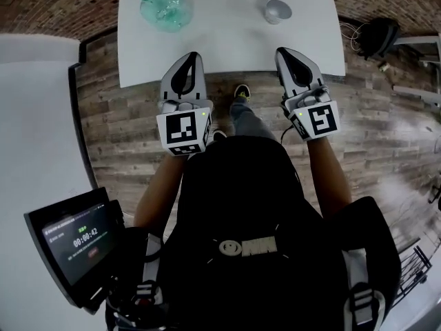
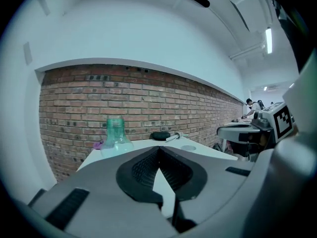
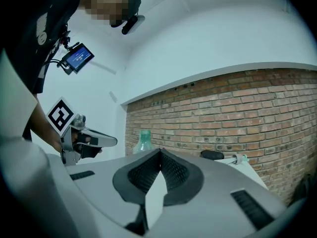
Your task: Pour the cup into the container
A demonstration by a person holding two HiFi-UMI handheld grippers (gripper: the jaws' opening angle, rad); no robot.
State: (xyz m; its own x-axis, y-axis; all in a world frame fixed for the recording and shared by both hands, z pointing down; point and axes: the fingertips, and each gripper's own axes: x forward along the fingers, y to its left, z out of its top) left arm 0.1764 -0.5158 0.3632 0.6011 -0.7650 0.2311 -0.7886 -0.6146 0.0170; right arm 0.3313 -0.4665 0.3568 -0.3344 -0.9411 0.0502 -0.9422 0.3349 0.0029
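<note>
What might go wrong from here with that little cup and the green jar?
1. The right gripper is shut and empty; pushed at the small cup like that, it would probably knock it over.
2. The green container has a narrow neck, so the pour may miss and wet the table.
3. Cup and container stand well apart, so the carry across could slosh.
</note>
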